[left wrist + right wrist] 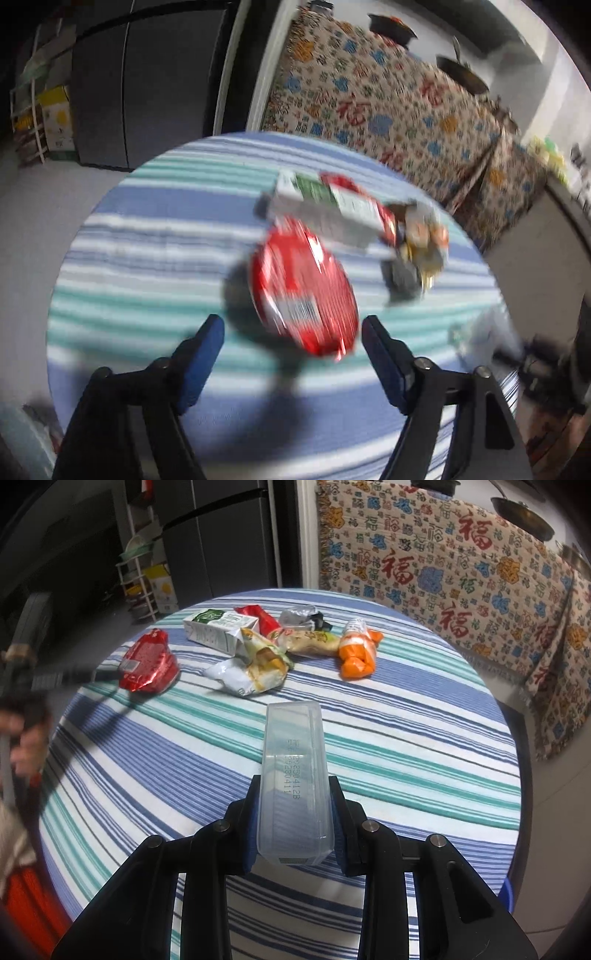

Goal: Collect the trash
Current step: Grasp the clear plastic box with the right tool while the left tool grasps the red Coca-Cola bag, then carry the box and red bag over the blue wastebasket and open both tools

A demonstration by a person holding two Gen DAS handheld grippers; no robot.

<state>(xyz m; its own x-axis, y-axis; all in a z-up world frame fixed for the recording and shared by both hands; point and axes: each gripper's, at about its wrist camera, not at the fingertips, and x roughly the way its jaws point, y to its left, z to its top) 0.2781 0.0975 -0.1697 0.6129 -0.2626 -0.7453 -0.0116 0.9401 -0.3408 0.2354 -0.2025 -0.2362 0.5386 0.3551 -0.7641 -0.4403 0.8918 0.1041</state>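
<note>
On the round striped table (406, 738), trash clustered at the far side.
Right gripper (293, 823): clamped on a clear plastic box (291, 775), pads on both long sides, box pointing away over the cloth.
Left gripper (291, 336): jaws wide, nothing between the pads; left view is blurred.
Red bowl lid (303, 288): just ahead of the left fingertips, red foil face up; whether it touches the cloth I can't tell.
Milk carton (218, 629): lying on its side behind the lid.
Crumpled wrappers (255, 668): beside the carton, white and yellow.
Orange bag (358, 653): right end of the cluster, apart from the box.
Patterned cloth (461, 576): hanging behind the table.
</note>
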